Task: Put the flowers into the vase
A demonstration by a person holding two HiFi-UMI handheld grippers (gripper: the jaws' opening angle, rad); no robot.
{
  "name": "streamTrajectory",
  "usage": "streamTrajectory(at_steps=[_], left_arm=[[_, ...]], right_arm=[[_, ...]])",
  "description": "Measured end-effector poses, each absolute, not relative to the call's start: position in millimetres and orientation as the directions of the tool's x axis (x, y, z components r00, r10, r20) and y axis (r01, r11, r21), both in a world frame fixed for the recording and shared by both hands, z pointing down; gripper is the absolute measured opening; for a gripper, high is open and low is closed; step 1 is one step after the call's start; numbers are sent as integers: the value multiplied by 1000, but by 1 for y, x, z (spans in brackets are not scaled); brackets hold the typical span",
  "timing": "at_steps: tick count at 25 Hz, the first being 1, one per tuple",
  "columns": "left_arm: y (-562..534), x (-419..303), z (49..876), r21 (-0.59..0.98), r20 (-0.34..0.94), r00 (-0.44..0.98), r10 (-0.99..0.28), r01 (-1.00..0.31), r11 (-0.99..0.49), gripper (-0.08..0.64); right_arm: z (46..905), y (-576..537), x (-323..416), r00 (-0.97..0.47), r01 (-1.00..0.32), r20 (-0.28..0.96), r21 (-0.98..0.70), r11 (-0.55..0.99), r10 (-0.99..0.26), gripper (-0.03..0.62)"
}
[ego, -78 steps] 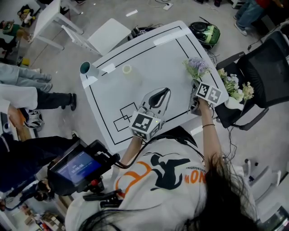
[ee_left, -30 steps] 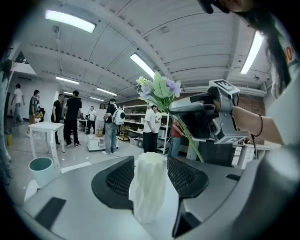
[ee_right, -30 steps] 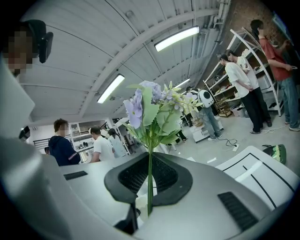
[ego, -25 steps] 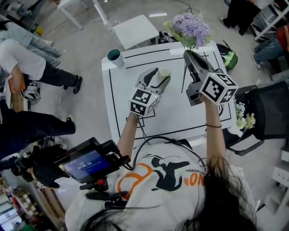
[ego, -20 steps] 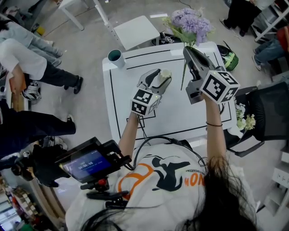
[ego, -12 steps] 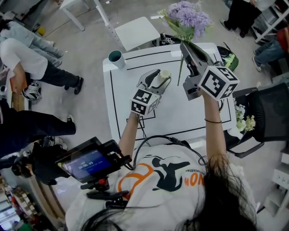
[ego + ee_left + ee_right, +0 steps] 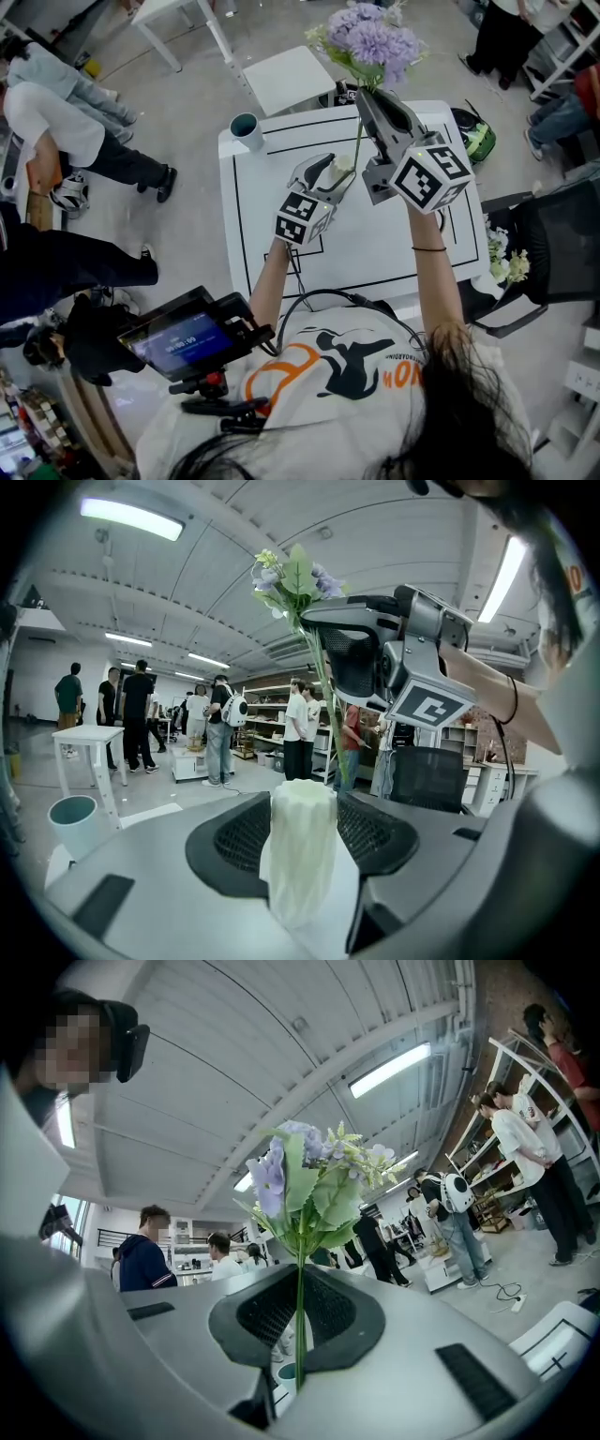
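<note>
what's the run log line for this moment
left gripper: jaws shut on vase | right gripper: jaws shut on flower stem | flowers: above vase, not yet in

Our left tongs (image 7: 328,170) reach forward on an outstretched forearm, jaws clamped on the vase (image 7: 343,165). Our right tongs (image 7: 364,95) sit higher, jaws pinched onto the flower stem (image 7: 357,148).

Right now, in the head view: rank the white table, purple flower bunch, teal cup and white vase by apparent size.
1. white table
2. purple flower bunch: raised close to the camera, so it looks bigger than it is
3. teal cup
4. white vase: only its top shows, so cup versus vase is unsure
</note>
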State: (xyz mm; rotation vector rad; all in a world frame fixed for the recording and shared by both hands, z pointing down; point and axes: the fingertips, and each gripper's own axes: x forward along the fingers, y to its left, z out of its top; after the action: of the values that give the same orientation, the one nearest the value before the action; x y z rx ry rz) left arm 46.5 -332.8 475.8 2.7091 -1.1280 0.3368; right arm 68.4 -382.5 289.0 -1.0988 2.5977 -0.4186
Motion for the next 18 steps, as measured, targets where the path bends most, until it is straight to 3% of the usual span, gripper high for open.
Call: streamTrajectory(at_steps=[7, 18], left_arm=[[-334, 47, 477, 93, 279, 684, -674, -718, -690, 227], [-336, 45, 475, 103, 276, 683, -676, -721, -686, 227]], right_arm=[[287, -380, 62, -662, -631, -249, -325, 705, -707, 21], [332, -369, 50, -700, -639, -166, -290, 713, -695, 21]])
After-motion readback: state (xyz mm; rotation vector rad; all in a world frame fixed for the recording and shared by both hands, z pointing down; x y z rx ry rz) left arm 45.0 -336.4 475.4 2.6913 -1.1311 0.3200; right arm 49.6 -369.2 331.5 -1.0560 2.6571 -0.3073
